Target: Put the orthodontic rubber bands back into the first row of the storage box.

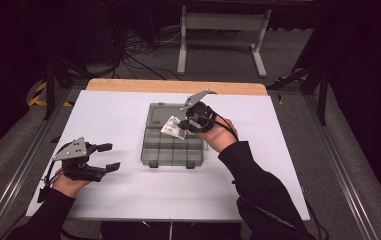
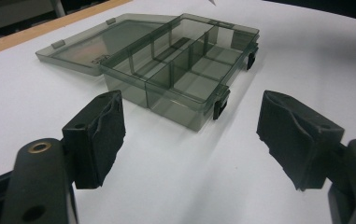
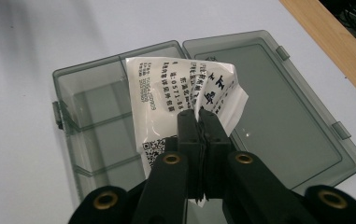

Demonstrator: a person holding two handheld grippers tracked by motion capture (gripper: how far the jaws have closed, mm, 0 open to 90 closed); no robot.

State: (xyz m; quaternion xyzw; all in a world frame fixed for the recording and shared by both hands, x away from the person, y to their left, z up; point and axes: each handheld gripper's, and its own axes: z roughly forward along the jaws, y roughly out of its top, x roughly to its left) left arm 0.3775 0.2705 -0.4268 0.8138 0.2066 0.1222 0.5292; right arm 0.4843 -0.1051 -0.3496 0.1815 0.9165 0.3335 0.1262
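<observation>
A smoky grey plastic compartment box (image 1: 172, 149) lies open in the middle of the white table, its lid (image 1: 164, 114) folded flat toward the far edge. My right gripper (image 1: 187, 122) hangs above the box, shut on a small white printed packet (image 1: 173, 127). In the right gripper view the packet (image 3: 166, 95) is pinched between the closed jaws over the box (image 3: 91, 135) and lid (image 3: 278, 121). My left gripper (image 1: 109, 156) rests open at the table's left, its fingers (image 2: 100, 135) apart and pointing at the box (image 2: 189, 74), with nothing between them.
The white tabletop (image 1: 123, 200) ends in a wooden strip (image 1: 178, 86) at the far side. Beyond stands a white metal frame (image 1: 223, 40) among floor cables. Metal rails (image 1: 23, 165) run along both sides of the table.
</observation>
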